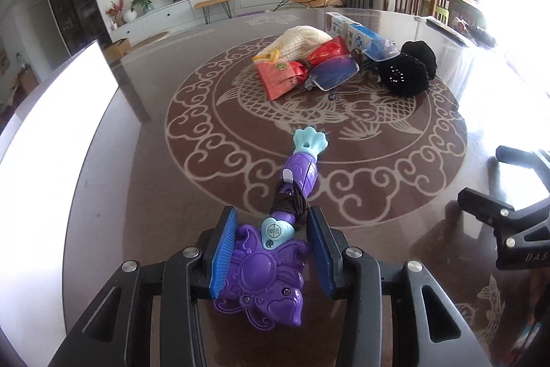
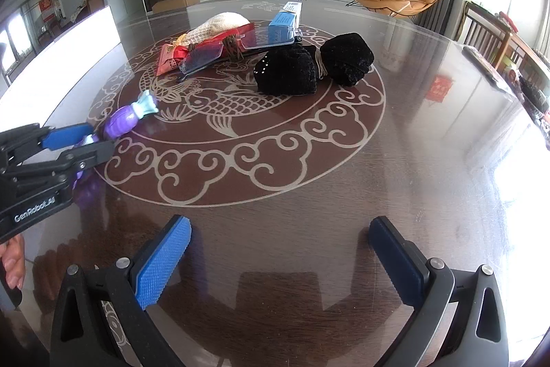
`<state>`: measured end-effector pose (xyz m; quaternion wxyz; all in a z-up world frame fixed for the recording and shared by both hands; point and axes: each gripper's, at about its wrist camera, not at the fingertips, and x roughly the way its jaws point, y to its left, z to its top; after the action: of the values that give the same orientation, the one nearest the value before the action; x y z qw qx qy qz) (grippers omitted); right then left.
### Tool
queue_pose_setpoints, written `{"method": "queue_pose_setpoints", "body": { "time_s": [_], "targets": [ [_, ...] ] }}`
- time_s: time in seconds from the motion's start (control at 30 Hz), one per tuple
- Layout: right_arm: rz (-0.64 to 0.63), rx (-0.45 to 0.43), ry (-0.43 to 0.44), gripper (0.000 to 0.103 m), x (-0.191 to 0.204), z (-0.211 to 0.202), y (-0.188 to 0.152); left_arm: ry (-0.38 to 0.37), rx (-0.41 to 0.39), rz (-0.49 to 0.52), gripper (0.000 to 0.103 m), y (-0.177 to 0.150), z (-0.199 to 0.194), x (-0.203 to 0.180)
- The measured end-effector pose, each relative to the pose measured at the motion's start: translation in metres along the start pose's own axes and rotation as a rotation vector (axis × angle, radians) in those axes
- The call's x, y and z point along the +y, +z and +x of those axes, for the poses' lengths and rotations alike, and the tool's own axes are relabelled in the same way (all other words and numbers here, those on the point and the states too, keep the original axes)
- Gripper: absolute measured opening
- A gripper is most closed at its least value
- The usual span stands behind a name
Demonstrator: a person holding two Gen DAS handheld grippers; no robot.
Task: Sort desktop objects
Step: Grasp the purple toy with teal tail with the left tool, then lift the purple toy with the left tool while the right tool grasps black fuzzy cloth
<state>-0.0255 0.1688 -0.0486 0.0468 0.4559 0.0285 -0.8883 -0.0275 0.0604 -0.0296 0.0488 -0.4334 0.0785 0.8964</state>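
Lower centre of the left wrist view: the left gripper (image 1: 271, 255) has its two blue-padded fingers (image 1: 223, 250) closed in around the ornate head of a purple plastic toy wand (image 1: 266, 277). The left pad touches the head; the right pad sits just beside it, and contact there is hard to judge. The wand's shaft, wrapped with dark brown cord, runs up the frame to a pale turquoise shell-shaped tip lying on the glossy brown table (image 1: 137, 195), which carries a pale fish and cloud pattern.

In the right wrist view the right gripper (image 2: 280, 258) fills the bottom of the frame, fingers wide apart, with only bare table between them. At the left edge the left gripper (image 2: 77, 143) shows side-on with the wand (image 2: 127, 121) poking out; fingertips of a person's hand (image 2: 13, 260) are cut off by the frame.

Upper centre, a heap well apart from the wand: a cream knitted pouch (image 2: 220, 26), red packets (image 2: 172, 57), clear rimless glasses (image 2: 240, 47), a blue and white box (image 2: 285, 18) and two black knitted bundles (image 2: 309, 67). They overlap, so edges are hard to separate.
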Motion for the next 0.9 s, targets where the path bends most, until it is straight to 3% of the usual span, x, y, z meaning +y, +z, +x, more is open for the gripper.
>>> {"method": "queue_pose_setpoints", "body": {
  "time_s": [0.13,0.2,0.23,0.3,0.4,0.5,0.7,0.77,0.9],
  "targets": [
    [0.0,0.0,0.0,0.103,0.0,0.0,0.0,0.036,-0.009,-0.086,0.043,-0.008,0.0,0.032],
    [0.0,0.0,0.0,0.103,0.0,0.0,0.0,0.051,-0.014,-0.105,0.048,-0.006,0.005,0.038],
    [0.0,0.0,0.0,0.103,0.0,0.0,0.0,0.056,-0.013,-0.117,0.052,-0.004,0.007,0.041],
    [0.0,0.0,0.0,0.103,0.0,0.0,0.0,0.071,0.003,-0.153,0.075,0.001,0.012,0.049],
    [0.0,0.0,0.0,0.103,0.0,0.0,0.0,0.029,0.02,-0.217,0.088,0.001,0.019,0.063],
    [0.0,0.0,0.0,0.103,0.0,0.0,0.0,0.027,0.04,-0.18,0.1,0.003,0.024,0.056],
    [-0.001,0.001,0.03,0.103,0.002,0.007,0.007,0.017,0.042,-0.181,0.101,0.003,0.025,0.056],
    [0.002,0.015,0.067,0.103,0.0,0.015,0.023,0.017,0.042,-0.181,0.101,0.003,0.025,0.056],
    [0.078,0.026,0.055,0.101,-0.005,0.038,0.073,0.014,0.043,-0.179,0.102,0.003,0.026,0.055]
  ]
}}
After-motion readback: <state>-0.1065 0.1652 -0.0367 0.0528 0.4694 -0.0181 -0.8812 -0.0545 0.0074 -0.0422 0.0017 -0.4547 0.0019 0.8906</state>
